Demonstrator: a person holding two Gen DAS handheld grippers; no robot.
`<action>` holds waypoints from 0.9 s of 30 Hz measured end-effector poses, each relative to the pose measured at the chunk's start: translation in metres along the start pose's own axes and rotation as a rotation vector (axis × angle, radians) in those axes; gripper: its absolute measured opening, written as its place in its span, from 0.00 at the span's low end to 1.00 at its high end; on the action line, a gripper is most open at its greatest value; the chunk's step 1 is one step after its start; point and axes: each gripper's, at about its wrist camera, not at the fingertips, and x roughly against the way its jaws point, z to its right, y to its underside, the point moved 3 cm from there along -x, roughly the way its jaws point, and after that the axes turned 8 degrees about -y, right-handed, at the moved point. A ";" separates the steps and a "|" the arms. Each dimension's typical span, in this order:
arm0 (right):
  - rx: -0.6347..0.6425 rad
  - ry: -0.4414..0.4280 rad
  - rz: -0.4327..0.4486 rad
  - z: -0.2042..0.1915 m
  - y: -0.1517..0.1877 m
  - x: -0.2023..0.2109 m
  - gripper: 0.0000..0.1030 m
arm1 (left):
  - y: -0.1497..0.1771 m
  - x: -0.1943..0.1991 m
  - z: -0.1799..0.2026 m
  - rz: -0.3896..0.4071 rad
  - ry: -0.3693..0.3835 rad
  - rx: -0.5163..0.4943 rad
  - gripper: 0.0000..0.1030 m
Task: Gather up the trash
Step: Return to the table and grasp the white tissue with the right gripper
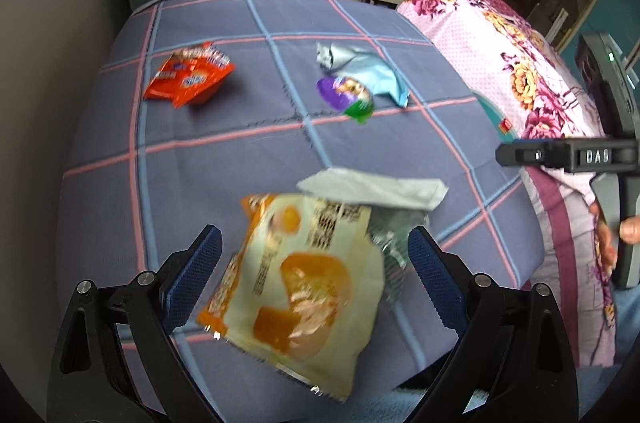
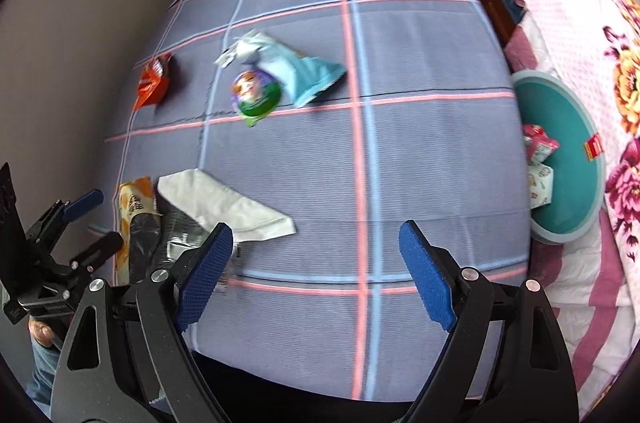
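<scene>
Left wrist view: left gripper [image 1: 314,251] jaws spread wide, released, over a yellow-orange snack bag [image 1: 296,279] at the near edge of the checked cloth [image 1: 224,159]; pads not pressing it. Crumpled clear wrapper [image 1: 394,239] just beside the bag, white tissue [image 1: 376,189] lying across their far ends. Farther, mid-cloth: round purple-green lid [image 1: 348,95] touching a pale blue packet [image 1: 372,71]. Red-orange packet [image 1: 188,77] toward the far left edge. Floral blanket [image 1: 500,63] along the right edge.

Right wrist view: right gripper [image 2: 316,267] released, jaws wide, nothing between them, over bare cloth near the front edge. Teal bin [image 2: 568,159] sits off the cloth's right edge, against the blanket, with pink and pale wrappers [image 2: 538,159] inside. Frames motion-blurred.
</scene>
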 end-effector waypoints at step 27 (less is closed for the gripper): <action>0.159 0.056 -0.158 -0.075 -0.013 -0.110 0.76 | 0.028 0.003 -0.054 0.040 -0.055 0.041 0.95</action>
